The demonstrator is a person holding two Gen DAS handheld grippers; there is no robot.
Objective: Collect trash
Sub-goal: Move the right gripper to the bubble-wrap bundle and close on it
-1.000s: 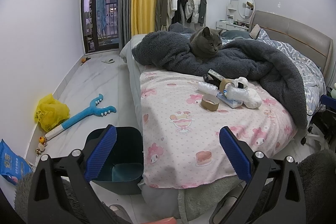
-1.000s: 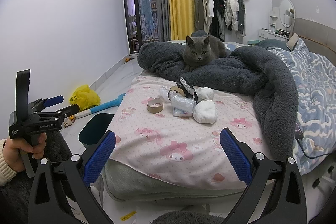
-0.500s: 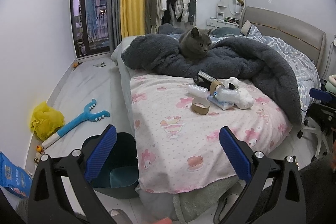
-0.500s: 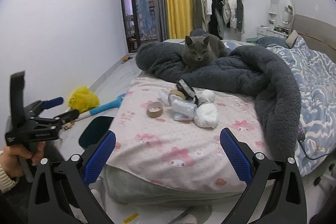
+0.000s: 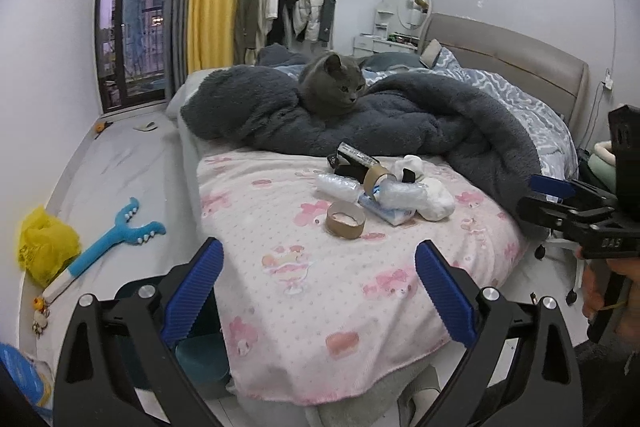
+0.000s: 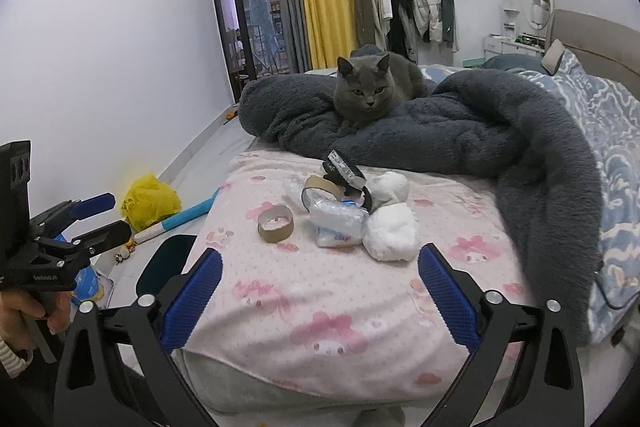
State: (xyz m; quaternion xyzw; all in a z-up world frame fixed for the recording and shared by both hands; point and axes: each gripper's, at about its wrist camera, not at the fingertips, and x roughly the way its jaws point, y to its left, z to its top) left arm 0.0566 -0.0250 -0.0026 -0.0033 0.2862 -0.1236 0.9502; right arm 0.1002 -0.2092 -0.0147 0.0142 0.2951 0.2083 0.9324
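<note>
Since the earlier frames both cameras have drawn nearer the bed, and the pile of rubbish sits larger ahead. Left wrist view: left gripper [image 5: 318,273] has its blue ribbed fingers [image 5: 192,291] spread wide apart, holding nothing. Straight ahead, beyond the fingertips, on the pink cartoon-print bedsheet [image 5: 320,287], lies a brown cardboard tape core [image 5: 345,219]; just past it, a cluster of clear plastic wrap [image 5: 338,187], a second tape roll [image 5: 376,175], a black packet [image 5: 352,159] and a white crumpled wad [image 5: 438,201], items touching one another. Grey cat [image 5: 334,91] sits on the dark grey fleece blanket [image 5: 420,123] farther on. Below the left finger, on the floor beside the bed, a dark teal plastic bin [image 5: 200,355]. Right gripper [image 5: 556,195] appears at the right edge, fingers apart. Right wrist view: right gripper [image 6: 320,281] likewise gaping, empty. Tape core [image 6: 275,225] ahead, nearer the left finger; white wad [image 6: 392,233] ahead, nearer the right finger; wrap bundle [image 6: 338,221] between them. Left gripper [image 6: 100,215] at far left, fingers parted.
</note>
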